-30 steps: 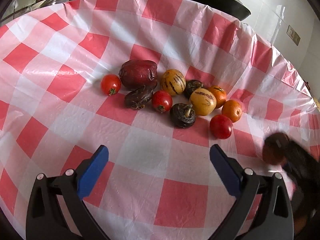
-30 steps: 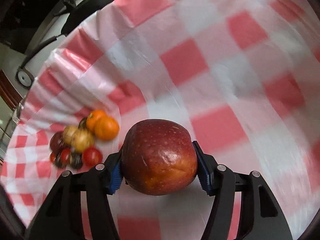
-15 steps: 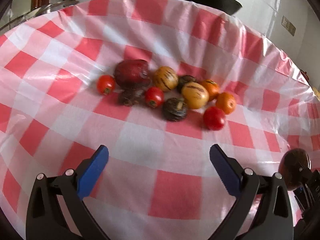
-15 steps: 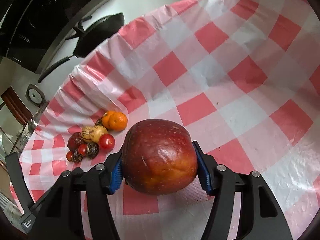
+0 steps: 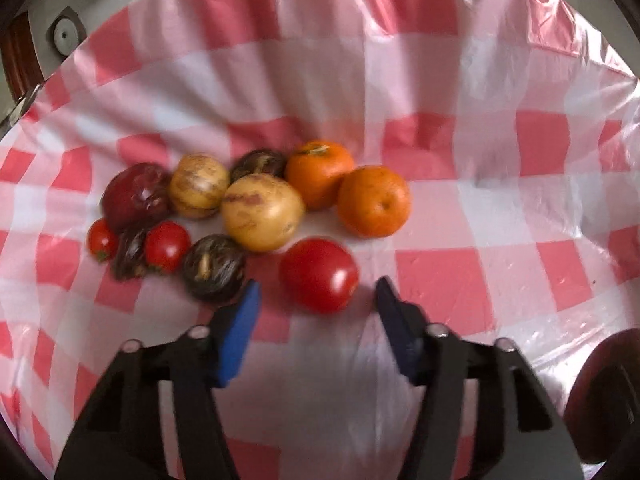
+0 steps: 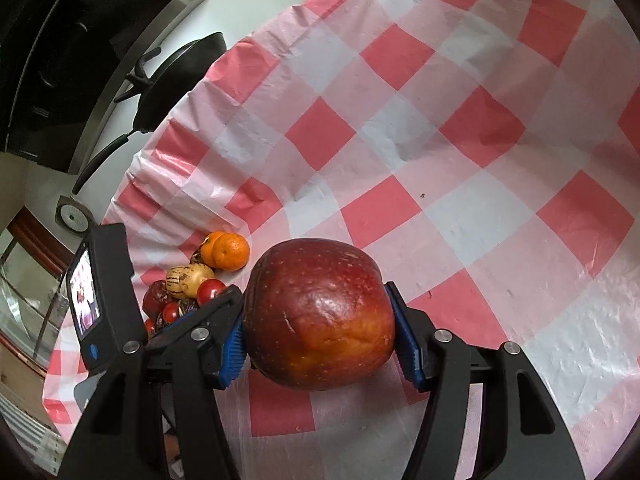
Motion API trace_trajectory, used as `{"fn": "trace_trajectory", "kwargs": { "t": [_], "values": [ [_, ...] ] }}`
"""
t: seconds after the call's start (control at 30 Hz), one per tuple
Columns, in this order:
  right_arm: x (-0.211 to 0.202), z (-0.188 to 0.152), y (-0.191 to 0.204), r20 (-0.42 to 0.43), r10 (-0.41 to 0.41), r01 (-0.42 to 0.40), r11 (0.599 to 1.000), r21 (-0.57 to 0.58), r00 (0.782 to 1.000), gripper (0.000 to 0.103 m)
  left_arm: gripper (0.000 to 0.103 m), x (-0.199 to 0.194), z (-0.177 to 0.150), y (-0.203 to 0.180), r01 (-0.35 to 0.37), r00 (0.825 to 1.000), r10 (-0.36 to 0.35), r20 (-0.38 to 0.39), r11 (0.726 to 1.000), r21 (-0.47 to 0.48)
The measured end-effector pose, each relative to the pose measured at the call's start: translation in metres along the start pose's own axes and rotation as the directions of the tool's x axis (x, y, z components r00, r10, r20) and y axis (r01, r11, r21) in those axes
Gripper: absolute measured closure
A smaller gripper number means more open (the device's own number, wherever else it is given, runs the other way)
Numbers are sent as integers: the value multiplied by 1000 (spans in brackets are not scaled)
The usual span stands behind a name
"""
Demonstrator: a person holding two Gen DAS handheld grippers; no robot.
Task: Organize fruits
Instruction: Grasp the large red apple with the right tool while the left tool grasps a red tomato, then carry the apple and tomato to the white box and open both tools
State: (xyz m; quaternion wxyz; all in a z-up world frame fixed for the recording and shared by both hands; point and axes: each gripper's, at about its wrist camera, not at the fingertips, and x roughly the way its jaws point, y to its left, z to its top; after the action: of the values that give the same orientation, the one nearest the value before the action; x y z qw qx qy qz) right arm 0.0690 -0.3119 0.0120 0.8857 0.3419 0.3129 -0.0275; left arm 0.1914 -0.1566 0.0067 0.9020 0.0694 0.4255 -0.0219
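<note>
Two claws are working: the right claw (image 6: pixel 320 350) is clamping the apple (image 6: pixel 318 314), while the left claw (image 5: pixel 318 324), closing but apart, is risking nudging the tomato (image 5: pixel 319 275) away.

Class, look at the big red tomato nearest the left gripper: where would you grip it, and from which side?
Grip the big red tomato across its widest middle, coming from the near, open side: it is round and smooth, with fruit crowding behind and left. The left gripper, jaws just narrowed, already straddles that line.

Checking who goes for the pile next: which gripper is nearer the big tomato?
Left. The left gripper sits right at the big tomato, jaws just narrowed, not touching. The right gripper, holding an apple, is off to the side.
</note>
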Motion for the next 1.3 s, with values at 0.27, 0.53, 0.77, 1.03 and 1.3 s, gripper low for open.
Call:
{"fn": "trace_trajectory", "kwargs": {
  "t": [0.27, 0.53, 0.77, 1.03, 1.3],
  "values": [
    [0, -1, 2, 1, -2, 2, 1000, -4, 1000, 42, 65, -35, -14, -3, -102, 988, 93, 120, 992, 70],
    [0, -2, 4, 6, -2, 2, 1000, -23, 1000, 42, 65, -76, -18, 13, -134, 979, 122, 165, 989, 63],
    [-4, -3, 9, 30, -11, 13, 999, -49, 999, 42, 65, -113, -35, 43, -160, 972, 150, 178, 986, 44],
    [-7, -4, 16, 51, -35, 40, 995, -96, 998, 42, 65, -163, -69, 77, -191, 962, 185, 200, 982, 12],
    [3, -9, 20, -75, 0, -9, 993, -115, 997, 42, 65, -219, -123, 122, -230, 950, 230, 212, 973, -28]
  ]
}}
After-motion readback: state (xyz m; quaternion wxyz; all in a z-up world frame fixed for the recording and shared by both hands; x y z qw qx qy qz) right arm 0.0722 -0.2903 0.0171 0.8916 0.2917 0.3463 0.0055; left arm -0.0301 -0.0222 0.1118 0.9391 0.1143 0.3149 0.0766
